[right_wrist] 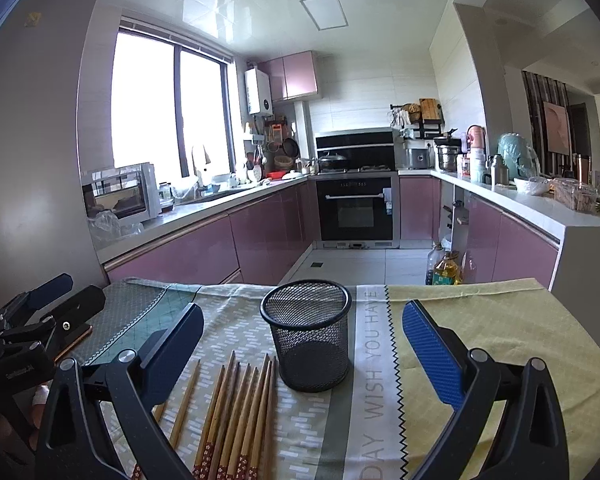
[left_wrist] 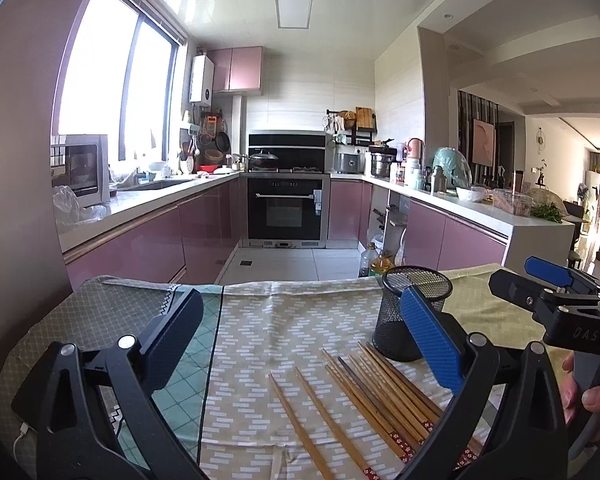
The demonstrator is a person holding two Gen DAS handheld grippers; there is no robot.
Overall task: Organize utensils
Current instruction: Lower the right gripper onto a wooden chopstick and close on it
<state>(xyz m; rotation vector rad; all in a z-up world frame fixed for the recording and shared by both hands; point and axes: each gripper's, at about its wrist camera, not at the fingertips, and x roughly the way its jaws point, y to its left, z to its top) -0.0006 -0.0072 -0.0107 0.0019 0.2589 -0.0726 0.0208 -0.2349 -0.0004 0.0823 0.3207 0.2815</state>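
The chopsticks (right_wrist: 236, 412) lie loose on the table (right_wrist: 480, 320), long axes running away from the cameras, tips towards the mesh cup (right_wrist: 310, 336), which stands upright and empty just beyond them. The left gripper (left_wrist: 300, 344) hangs right over the sticks, so it looks the nearer; the right gripper (right_wrist: 304, 352) frames the cup instead; both have fingers spread wide, holding nothing.

The left gripper (left_wrist: 304, 344) hovered level with its jaws spread wide and nothing between them. The right gripper (right_wrist: 304, 344) hung beside it, equally wide and empty, a hand (left_wrist: 592, 396) wrapped around its handle
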